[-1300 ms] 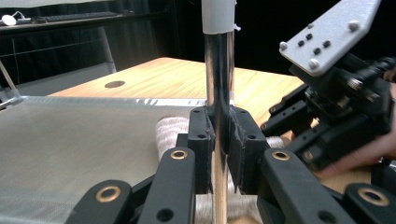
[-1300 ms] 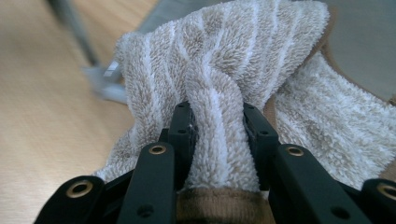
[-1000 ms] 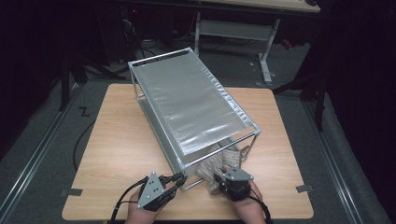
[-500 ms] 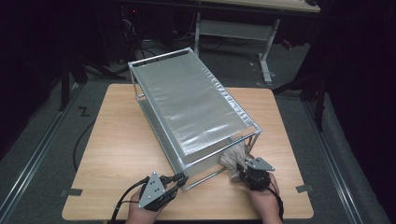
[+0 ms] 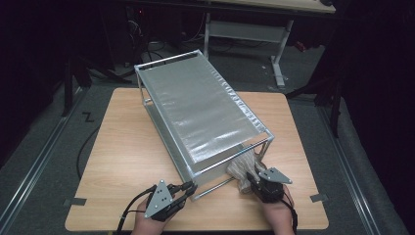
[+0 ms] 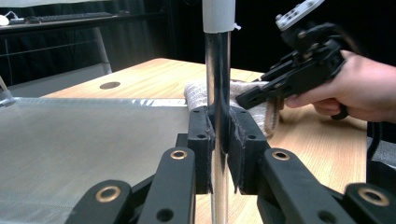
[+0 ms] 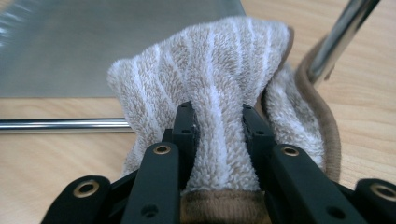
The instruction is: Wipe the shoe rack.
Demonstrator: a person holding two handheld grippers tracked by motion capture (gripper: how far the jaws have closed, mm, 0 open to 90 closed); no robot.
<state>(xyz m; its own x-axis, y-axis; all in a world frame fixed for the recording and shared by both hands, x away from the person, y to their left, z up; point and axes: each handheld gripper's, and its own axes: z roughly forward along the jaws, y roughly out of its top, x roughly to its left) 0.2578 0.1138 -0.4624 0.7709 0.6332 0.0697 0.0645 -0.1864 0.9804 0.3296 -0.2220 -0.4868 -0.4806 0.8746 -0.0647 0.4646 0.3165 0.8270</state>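
Left gripper (image 6: 218, 140) clamped on the shiny upright metal post (image 6: 217, 70) at the near corner of the silver mesh-covered metal frame rack (image 5: 200, 107). Right gripper (image 7: 217, 126), jaws just been closing, pinches the beige white-striped terry towel (image 7: 219, 70), bunched on the light wooden table (image 5: 122, 147) at the rack's open near end.

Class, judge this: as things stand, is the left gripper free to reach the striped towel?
Probably not: the left gripper is clamped on the rack's chrome post, while the right gripper grips the striped towel.
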